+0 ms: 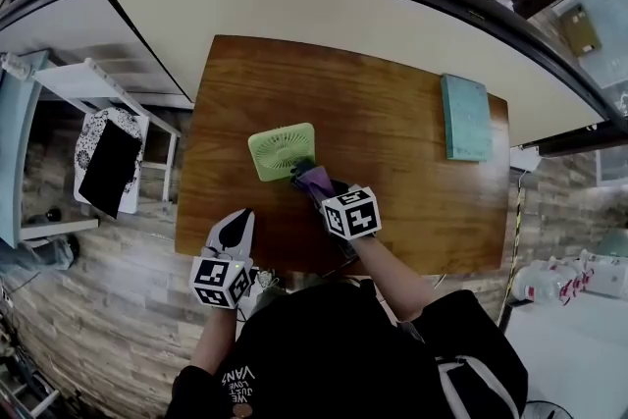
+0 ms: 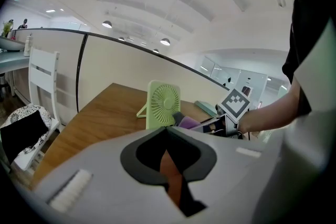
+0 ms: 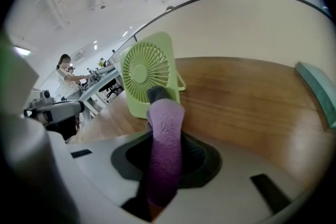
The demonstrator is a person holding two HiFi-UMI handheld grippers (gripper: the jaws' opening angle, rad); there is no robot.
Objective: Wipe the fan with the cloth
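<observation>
A small light-green square fan stands upright on the wooden table, also seen as the fan and the fan. My right gripper is shut on a purple cloth, whose folded end reaches the fan's front lower right. The cloth shows just right of the fan, and as the cloth beside it. My left gripper is shut and empty at the table's near left edge, apart from the fan.
A teal flat pad lies at the table's far right. A white chair with a black-and-white cushion stands left of the table. A curved partition runs behind the table. The floor is wood-patterned.
</observation>
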